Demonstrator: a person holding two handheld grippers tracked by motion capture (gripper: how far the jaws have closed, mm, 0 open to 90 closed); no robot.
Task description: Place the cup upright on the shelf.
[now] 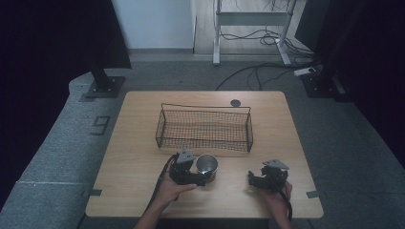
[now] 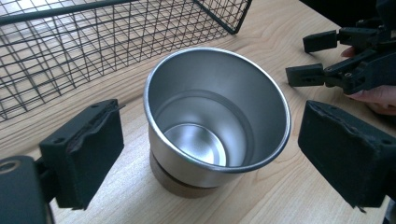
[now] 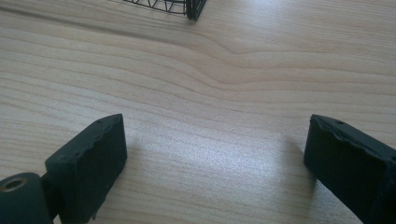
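Observation:
A shiny steel cup [image 1: 207,165] stands upright and empty on the wooden table [image 1: 143,143], just in front of a black wire basket [image 1: 204,128]. My left gripper [image 1: 197,175] is open, its jaws on either side of the cup [image 2: 217,116] without touching it. In the left gripper view the cup rests on a round brownish base. My right gripper [image 1: 260,177] is open near the table's front right, over bare wood [image 3: 210,93], with nothing between its pads [image 3: 93,158]. The right gripper [image 2: 345,60] and a hand also appear at the upper right of the left gripper view.
The wire basket [image 2: 93,42] looks empty and sits mid-table; its corner [image 3: 187,7] shows at the top of the right gripper view. A small dark round disc [image 1: 235,102] lies at the table's far edge. Desk legs and cables [image 1: 267,38] lie on the floor beyond.

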